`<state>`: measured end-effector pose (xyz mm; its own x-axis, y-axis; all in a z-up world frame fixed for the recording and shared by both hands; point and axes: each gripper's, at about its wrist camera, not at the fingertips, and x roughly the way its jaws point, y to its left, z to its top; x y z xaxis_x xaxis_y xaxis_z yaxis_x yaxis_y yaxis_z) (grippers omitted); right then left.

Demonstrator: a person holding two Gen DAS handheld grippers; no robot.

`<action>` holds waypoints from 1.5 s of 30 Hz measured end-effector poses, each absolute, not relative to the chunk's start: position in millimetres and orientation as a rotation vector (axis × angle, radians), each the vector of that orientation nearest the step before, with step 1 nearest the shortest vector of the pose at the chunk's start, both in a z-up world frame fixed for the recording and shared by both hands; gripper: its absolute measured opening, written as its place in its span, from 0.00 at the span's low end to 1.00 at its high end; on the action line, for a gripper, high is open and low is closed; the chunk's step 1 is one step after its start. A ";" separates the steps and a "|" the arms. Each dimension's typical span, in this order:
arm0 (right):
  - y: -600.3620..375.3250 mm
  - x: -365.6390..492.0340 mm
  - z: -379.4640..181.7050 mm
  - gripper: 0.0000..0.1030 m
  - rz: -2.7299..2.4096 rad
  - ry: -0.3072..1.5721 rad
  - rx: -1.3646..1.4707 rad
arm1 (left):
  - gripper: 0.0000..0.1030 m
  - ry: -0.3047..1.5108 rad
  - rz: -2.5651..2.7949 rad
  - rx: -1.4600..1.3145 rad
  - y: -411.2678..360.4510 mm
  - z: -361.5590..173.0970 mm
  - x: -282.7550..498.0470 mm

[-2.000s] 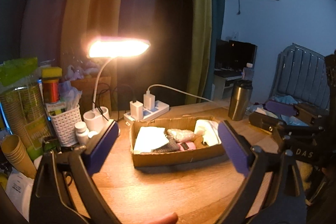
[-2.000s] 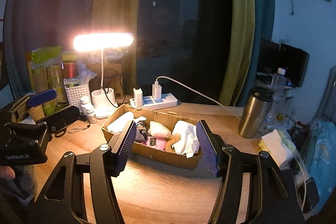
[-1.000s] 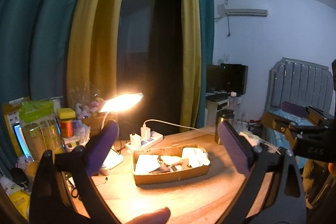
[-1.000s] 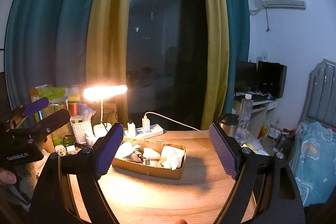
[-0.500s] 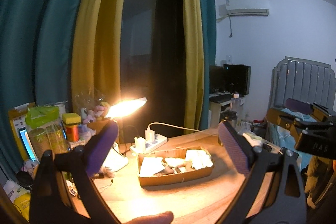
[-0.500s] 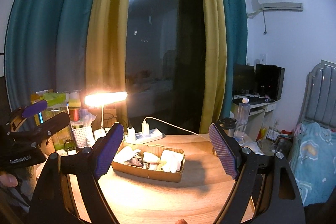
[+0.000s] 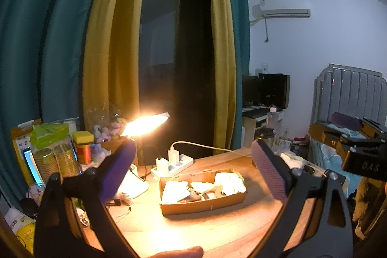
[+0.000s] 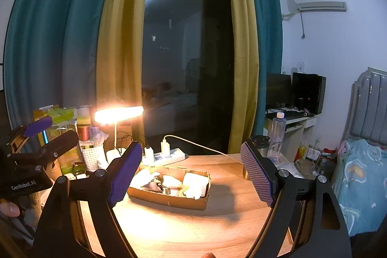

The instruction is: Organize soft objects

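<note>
Bare tabletop (image 8: 183, 221) before cardboard box (image 8: 169, 197); desk lamp (image 8: 117, 114) overhangs behind.

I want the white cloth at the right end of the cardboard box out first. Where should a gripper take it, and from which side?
Probably pinch the raised, bunched top of the white cloth, coming down from above. It bulges over the rim of the cardboard box, whose walls block a sideways approach, and other soft items crowd its left. The right gripper stands open and empty.
</note>
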<state>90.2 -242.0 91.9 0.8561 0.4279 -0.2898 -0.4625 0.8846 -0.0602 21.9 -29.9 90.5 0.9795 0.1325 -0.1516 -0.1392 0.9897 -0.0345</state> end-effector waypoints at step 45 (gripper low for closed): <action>-246.9 91.4 86.8 0.84 0.459 0.282 -0.126 | 0.99 0.153 0.121 -0.041 -35.2 88.7 21.1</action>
<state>91.4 -246.9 86.8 0.8586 0.4183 -0.2964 -0.4530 0.8897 -0.0564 21.1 -35.2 88.7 0.9811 0.1171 -0.1542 -0.1233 0.9919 -0.0313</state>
